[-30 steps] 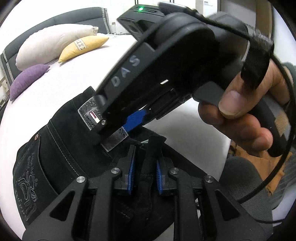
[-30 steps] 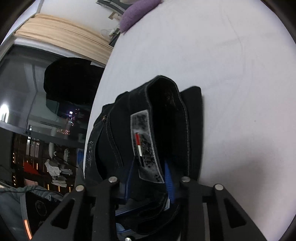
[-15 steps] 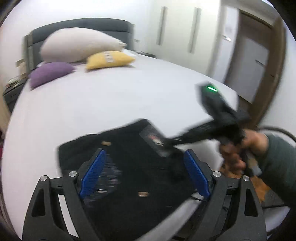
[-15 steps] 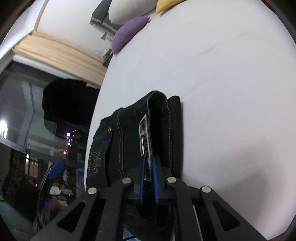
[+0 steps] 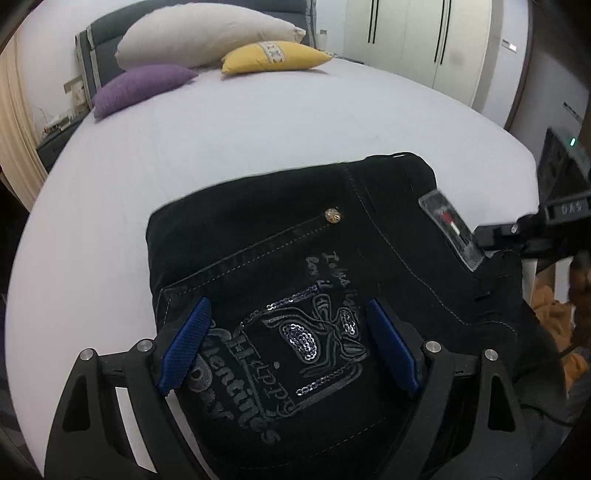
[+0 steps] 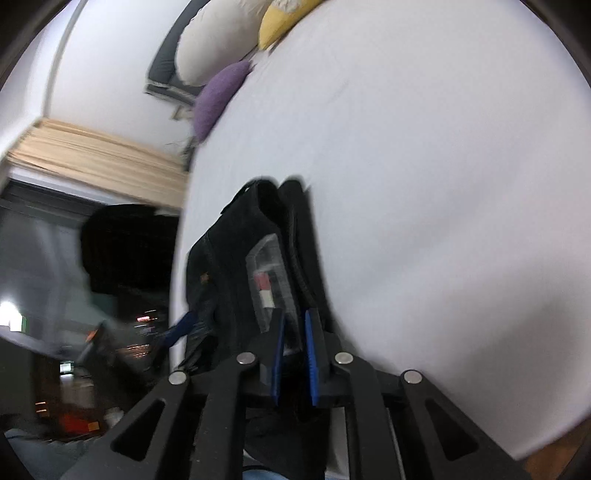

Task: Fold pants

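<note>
Pants (image 5: 332, 295) look mostly folded on bed (image 5: 258, 140), R claw (image 6: 293, 354) pinching waistband at 3 o'clock, L claw (image 5: 288, 343) wide open, just tidying left imo.

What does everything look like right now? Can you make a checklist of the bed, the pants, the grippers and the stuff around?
Surface: white bed, smooth sheet.
Job's things: black pants folded into a thick bundle near the bed's edge, sequin pocket facing up.
Clutter: cream pillow, yellow pillow, purple pillow at the headboard.
Grippers: left gripper open over the pocket, jaws just opened; right gripper shut on the pants by the waistband label.
Cables: nothing seen.
Surroundings: white wardrobe, beige curtain, dark window.
</note>
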`<state>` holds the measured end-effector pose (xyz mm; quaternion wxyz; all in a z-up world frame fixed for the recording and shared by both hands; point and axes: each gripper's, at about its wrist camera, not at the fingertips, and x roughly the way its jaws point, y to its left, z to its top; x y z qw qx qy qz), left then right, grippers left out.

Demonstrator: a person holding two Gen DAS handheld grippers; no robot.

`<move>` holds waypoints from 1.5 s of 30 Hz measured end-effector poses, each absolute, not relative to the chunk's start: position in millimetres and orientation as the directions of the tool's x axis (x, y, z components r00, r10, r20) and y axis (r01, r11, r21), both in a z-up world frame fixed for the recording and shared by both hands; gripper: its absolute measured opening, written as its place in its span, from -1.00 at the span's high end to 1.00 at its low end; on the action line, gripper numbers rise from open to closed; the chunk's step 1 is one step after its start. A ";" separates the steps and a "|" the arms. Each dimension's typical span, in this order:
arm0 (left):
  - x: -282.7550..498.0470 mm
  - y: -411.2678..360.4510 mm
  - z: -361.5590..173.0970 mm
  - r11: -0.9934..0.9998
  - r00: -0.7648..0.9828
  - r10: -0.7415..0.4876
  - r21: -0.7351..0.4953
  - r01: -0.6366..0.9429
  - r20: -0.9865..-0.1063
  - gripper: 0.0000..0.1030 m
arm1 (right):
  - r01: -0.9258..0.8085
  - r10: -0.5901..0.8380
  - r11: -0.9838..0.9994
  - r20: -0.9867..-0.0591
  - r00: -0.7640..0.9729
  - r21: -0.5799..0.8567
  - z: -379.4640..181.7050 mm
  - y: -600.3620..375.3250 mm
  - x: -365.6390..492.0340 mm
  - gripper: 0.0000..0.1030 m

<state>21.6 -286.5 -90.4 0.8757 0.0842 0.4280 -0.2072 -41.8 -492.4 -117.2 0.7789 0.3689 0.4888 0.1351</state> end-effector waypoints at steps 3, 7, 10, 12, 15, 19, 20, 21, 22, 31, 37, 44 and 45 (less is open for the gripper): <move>25.0 -282.4 -97.3 0.901 0.539 -0.278 -0.022 0.433 -0.795 -0.69 | 0.107 0.570 0.681 -0.617 0.543 0.724 -85.8 -493.8 -45.3 0.69; 25.7 -292.2 -99.8 0.900 0.529 -0.250 0.007 0.436 -0.811 -0.71 | -0.035 0.665 0.672 -0.581 0.469 0.740 -79.7 -456.2 -37.9 0.40; 25.1 -286.0 -91.7 0.900 0.516 -0.247 0.003 0.435 -0.820 -0.71 | -0.006 0.664 0.703 -0.653 0.365 0.711 -122.6 -444.8 -35.9 0.43; 26.8 -287.7 -93.2 0.896 0.507 -0.238 0.014 0.444 -0.829 -0.72 | 0.017 0.651 0.699 -0.646 0.397 0.715 -136.3 -458.8 -42.7 1.00; 29.3 -285.3 -94.7 0.897 0.500 -0.243 0.004 0.442 -0.831 -0.72 | 0.057 0.627 0.694 -0.641 0.442 0.718 -124.8 -480.6 -51.4 0.96; 29.3 -287.1 -92.3 0.899 0.499 -0.246 -0.002 0.439 -0.831 -0.72 | -0.043 0.664 0.654 -0.546 0.511 0.755 -89.3 -480.7 -31.3 0.40; 30.6 -286.1 -93.4 0.899 0.497 -0.246 -0.003 0.439 -0.832 -0.72 | -0.069 0.667 0.659 -0.539 0.514 0.749 -81.7 -475.6 -18.0 0.31; 29.3 -286.5 -94.1 0.898 0.495 -0.247 -0.005 0.440 -0.833 -0.73 | -0.082 0.668 0.666 -0.543 0.508 0.742 -79.4 -469.3 -7.4 0.30; 28.8 -288.9 -91.5 0.899 0.495 -0.246 -0.005 0.439 -0.833 -0.73 | -0.091 0.670 0.672 -0.551 0.497 0.735 -80.7 -462.7 5.7 0.28; 28.8 -279.2 -77.2 0.893 0.470 -0.267 -0.032 0.449 -0.841 -0.73 | -0.009 0.540 0.789 -0.685 0.489 0.615 -100.5 -462.3 13.9 -0.36; 25.9 -227.1 -37.5 0.922 0.492 -0.302 -0.119 0.367 -0.817 -0.79 | 0.002 0.510 0.794 -0.669 0.540 0.608 -83.2 -491.8 -23.9 -0.63; 54.4 -167.2 -73.9 0.935 0.373 -0.351 -0.296 0.198 -0.859 -0.95 | 0.042 0.592 0.754 -0.705 0.390 0.655 -124.6 -462.8 -16.1 -0.67; 57.4 -168.6 -82.7 0.924 0.335 -0.378 -0.328 0.198 -0.863 -0.95 | 0.032 0.604 0.744 -0.692 0.395 0.668 -125.3 -460.4 -15.1 -0.67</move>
